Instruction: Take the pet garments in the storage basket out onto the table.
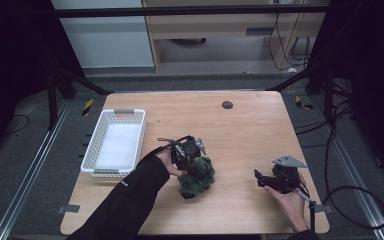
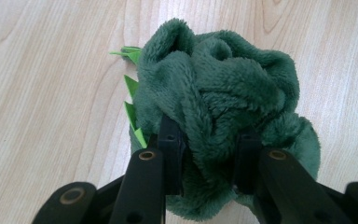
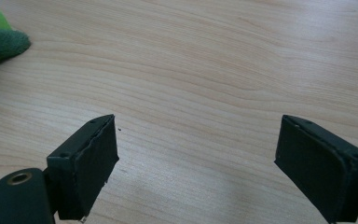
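No readable writing shows on anything. At the centre of the high view the left gripper [image 1: 192, 159] pinches a fold of the dark green plush toy [image 1: 198, 177], jaws closed on its fabric. The right gripper [image 1: 263, 180], lower right, hovers with jaws spread wide, holding nothing. A white basket [image 1: 93, 144] sits at the table's [image 1: 250, 130] left edge; bare wood lies between the grippers.

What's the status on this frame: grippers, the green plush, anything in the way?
Left gripper shut on green plush toy, mid-table. Right gripper open over bare table. White basket to the left, nothing blocking.
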